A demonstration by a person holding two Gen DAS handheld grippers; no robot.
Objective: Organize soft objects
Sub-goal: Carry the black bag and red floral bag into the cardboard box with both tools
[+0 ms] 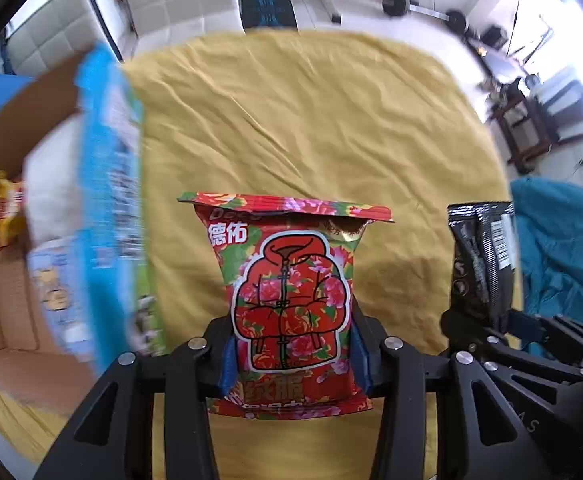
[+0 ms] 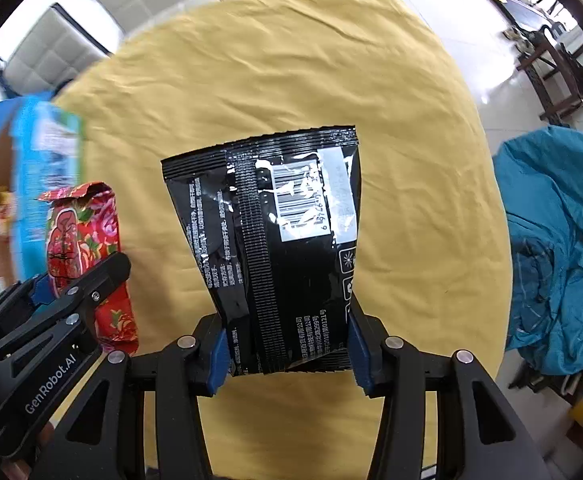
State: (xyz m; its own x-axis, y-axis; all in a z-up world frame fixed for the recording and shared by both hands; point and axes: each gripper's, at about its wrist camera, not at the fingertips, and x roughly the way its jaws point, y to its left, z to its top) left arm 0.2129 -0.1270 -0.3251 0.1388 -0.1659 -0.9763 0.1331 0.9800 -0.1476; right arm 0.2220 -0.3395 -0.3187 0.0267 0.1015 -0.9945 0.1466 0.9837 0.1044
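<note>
The left gripper (image 1: 293, 344) is clamping one red floral packet (image 1: 291, 300) above the yellow cloth (image 1: 311, 120). The right gripper (image 2: 287, 344) is clamping one black packet (image 2: 275, 240). One blurred blue packet (image 1: 103, 200) is showing at nine o'clock, by one cardboard box (image 1: 7, 272).

Three soft packets: one red floral foil packet (image 1: 291, 300), one black foil packet (image 2: 283, 248), one blurred blue plastic packet (image 1: 103, 208); one cardboard box (image 1: 7, 280).
</note>
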